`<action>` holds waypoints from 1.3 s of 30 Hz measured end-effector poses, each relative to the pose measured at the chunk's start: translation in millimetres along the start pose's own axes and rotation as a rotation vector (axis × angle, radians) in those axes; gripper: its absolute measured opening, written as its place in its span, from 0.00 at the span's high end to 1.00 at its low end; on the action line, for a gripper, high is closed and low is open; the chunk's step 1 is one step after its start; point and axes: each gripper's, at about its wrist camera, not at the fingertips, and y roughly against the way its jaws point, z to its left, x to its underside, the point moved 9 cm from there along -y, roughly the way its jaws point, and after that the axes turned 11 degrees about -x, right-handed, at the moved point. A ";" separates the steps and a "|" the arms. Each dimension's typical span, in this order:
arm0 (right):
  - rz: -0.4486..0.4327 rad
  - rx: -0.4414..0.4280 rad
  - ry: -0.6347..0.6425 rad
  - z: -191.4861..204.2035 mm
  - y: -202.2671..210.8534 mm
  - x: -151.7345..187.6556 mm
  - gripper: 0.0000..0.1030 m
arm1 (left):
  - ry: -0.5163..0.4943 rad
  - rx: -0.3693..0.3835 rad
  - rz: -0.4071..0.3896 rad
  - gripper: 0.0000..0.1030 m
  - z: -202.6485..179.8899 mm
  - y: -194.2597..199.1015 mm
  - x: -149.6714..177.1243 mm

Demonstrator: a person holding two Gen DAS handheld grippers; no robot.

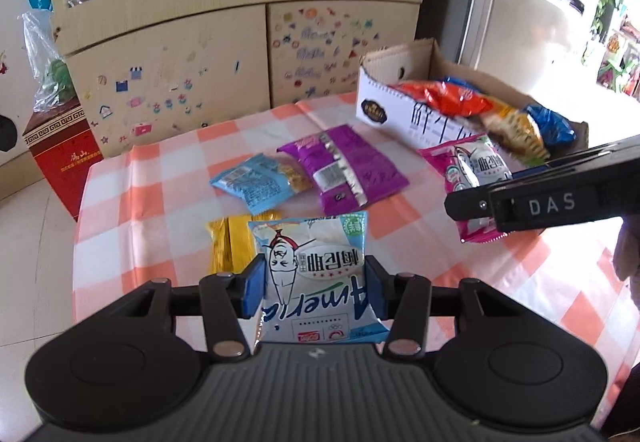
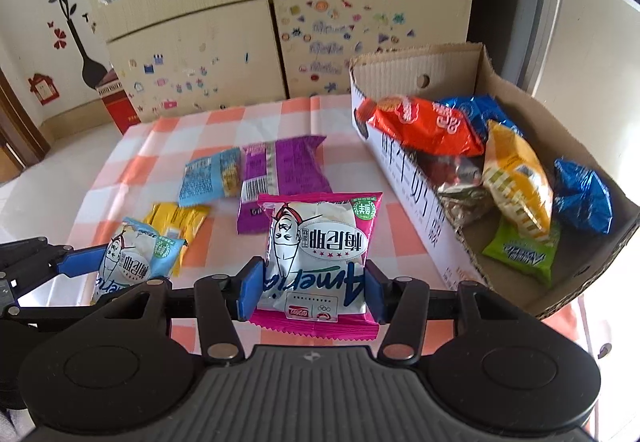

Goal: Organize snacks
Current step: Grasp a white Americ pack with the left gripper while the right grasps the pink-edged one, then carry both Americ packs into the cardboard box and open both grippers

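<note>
My left gripper (image 1: 315, 290) is shut on a light blue snack bag (image 1: 316, 266), held just above the checked tablecloth (image 1: 160, 202). My right gripper (image 2: 312, 288) is shut on a pink snack bag (image 2: 320, 242) of the same brand, also lifted off the cloth. In the right wrist view the left gripper (image 2: 80, 266) and its blue bag (image 2: 132, 258) show at the lower left. In the left wrist view the right gripper's side (image 1: 560, 198) partly covers the pink bag (image 1: 472, 170). A cardboard box (image 2: 452, 58) at the right holds several snack bags.
On the cloth lie a purple packet (image 1: 348, 170), a small blue packet (image 1: 256, 182) and a yellow packet (image 1: 230, 246). Behind the table stand a sticker-covered cabinet (image 1: 180, 54) and a red box (image 1: 64, 150) on the floor. A refrigerator (image 1: 520, 2) stands at the right.
</note>
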 end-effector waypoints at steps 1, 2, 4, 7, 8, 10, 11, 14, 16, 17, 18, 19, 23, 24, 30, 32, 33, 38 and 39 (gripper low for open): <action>-0.004 0.000 0.004 0.1 1.3 -1.6 0.43 | 0.001 0.005 -0.005 0.52 -0.1 1.0 -1.3; -0.008 0.000 0.008 0.3 2.6 -3.0 0.43 | 0.000 0.004 -0.011 0.52 0.0 1.8 -2.6; -0.013 -0.001 0.019 0.4 5.2 -6.1 0.43 | -0.001 0.002 -0.020 0.52 0.0 3.1 -4.5; -0.024 0.005 0.040 -1.2 10.0 -11.3 0.43 | 0.004 -0.004 -0.037 0.52 1.6 4.4 -9.8; -0.031 0.010 0.044 -2.8 12.5 -14.1 0.43 | -0.001 -0.014 -0.049 0.52 2.3 5.1 -12.3; -0.047 0.014 0.041 -6.8 17.0 -18.1 0.43 | -0.017 -0.042 -0.082 0.52 3.2 6.5 -19.0; -0.053 0.017 0.039 -8.6 18.8 -20.4 0.43 | -0.017 -0.050 -0.093 0.52 3.9 6.3 -22.1; -0.070 0.026 0.044 -13.1 24.3 -25.2 0.43 | 0.012 -0.050 -0.099 0.52 5.7 3.7 -30.7; -0.074 0.027 0.050 -15.3 26.6 -28.9 0.43 | 0.025 -0.048 -0.099 0.52 4.7 1.7 -34.6; -0.077 0.029 0.057 -16.5 28.3 -30.8 0.43 | 0.032 -0.044 -0.099 0.52 3.4 0.9 -36.6; -0.081 0.033 0.064 -18.4 30.2 -32.7 0.43 | 0.037 -0.039 -0.101 0.52 1.7 0.5 -38.4; -0.087 0.036 0.068 -20.5 32.4 -35.1 0.43 | 0.038 -0.035 -0.105 0.52 -0.7 0.3 -40.5; -0.120 0.044 0.048 -36.4 43.6 -45.9 0.43 | 0.037 -0.022 -0.122 0.52 -12.0 -0.7 -50.4; -0.127 0.048 0.042 -40.9 45.8 -48.2 0.43 | 0.037 -0.016 -0.125 0.52 -15.4 -1.4 -53.7; -0.172 0.087 -0.014 -74.0 61.5 -59.8 0.43 | 0.024 -0.001 -0.146 0.52 -39.7 -5.8 -74.4; -0.184 0.101 -0.033 -83.6 66.0 -62.7 0.43 | 0.030 0.016 -0.146 0.52 -49.0 -8.1 -81.4; -0.190 0.110 -0.042 -88.5 68.5 -63.9 0.43 | 0.031 0.026 -0.148 0.52 -55.0 -8.8 -85.1; -0.203 0.128 -0.100 -108.8 74.8 -67.6 0.43 | 0.024 0.068 -0.156 0.52 -87.5 -11.8 -101.5; -0.205 0.133 -0.110 -112.5 75.3 -68.1 0.43 | 0.025 0.080 -0.155 0.52 -94.8 -12.6 -104.5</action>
